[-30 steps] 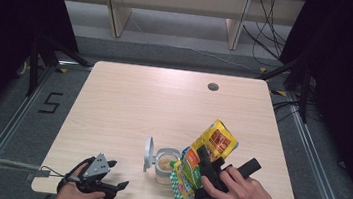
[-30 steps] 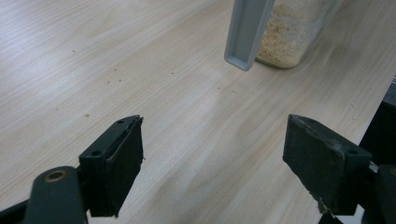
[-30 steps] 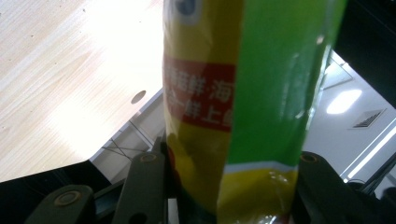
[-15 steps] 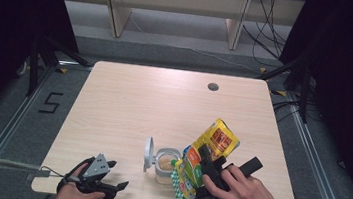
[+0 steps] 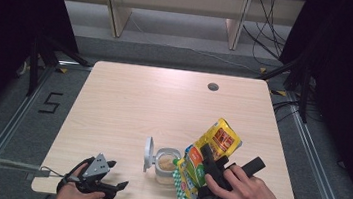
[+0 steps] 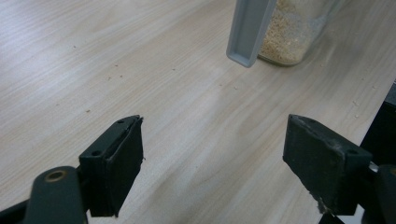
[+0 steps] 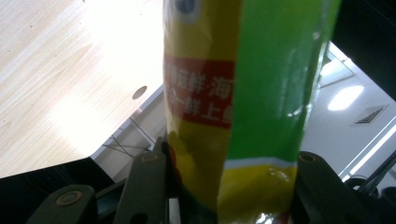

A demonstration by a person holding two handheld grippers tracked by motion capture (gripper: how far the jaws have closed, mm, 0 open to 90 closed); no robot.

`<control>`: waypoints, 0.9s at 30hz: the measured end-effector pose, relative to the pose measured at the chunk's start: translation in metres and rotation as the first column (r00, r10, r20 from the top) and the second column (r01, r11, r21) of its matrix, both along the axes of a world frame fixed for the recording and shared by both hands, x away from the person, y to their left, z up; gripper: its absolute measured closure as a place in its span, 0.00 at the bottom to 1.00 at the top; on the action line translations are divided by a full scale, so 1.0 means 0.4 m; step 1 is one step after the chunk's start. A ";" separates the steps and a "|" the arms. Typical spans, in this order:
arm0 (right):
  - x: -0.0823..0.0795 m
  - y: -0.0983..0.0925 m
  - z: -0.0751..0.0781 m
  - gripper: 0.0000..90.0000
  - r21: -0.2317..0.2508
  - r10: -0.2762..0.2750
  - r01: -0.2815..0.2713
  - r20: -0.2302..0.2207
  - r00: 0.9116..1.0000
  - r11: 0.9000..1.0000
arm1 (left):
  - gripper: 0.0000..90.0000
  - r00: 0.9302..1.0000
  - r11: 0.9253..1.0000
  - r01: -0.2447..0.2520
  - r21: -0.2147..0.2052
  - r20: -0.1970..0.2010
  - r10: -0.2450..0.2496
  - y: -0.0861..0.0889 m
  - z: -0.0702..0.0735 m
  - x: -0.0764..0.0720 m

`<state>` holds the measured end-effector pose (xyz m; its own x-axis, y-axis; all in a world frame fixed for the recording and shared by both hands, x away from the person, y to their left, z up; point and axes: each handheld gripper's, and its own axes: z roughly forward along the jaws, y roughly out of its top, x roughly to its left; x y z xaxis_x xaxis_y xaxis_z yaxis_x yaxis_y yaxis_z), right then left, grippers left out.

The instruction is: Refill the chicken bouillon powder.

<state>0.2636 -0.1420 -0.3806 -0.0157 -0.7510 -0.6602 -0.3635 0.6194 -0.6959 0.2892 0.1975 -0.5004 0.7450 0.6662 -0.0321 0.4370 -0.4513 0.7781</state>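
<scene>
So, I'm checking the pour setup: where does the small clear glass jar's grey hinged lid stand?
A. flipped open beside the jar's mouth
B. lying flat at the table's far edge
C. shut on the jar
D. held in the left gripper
A: the grey hinged lid stands up at the left of the small clear glass jar, whose mouth is uncovered.

High view evenly lit, dark surrounds; strong glare on table in right gripper view; near packet soft.

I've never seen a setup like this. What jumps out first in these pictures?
The bright yellow and green snack bag, clamped in the right gripper, is tipped over a small clear glass jar of beige crumbs near the pale wooden table's front edge. The jar's grey lid stands flipped open. At the front left corner, the left gripper rests with its jaws open.
</scene>
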 end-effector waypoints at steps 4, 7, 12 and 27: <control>0.000 -0.003 -0.001 0.71 0.005 0.000 0.000 -0.003 1.000 1.000 | 0.22 1.000 1.000 -0.007 -0.003 0.005 0.007 -0.002 -0.003 -0.001; 0.000 -0.005 -0.001 0.71 0.003 -0.005 0.005 0.001 1.000 1.000 | 0.22 1.000 1.000 0.004 0.008 0.016 -0.004 0.000 0.001 0.004; -0.002 -0.006 -0.001 0.71 -0.002 0.000 0.000 -0.003 1.000 1.000 | 0.22 1.000 1.000 -0.004 0.008 0.019 0.004 -0.001 -0.001 0.003; -0.006 -0.009 0.002 0.71 0.044 -0.002 0.003 -0.003 1.000 0.999 | 0.22 1.000 1.000 0.004 0.003 0.014 -0.004 0.002 -0.004 0.004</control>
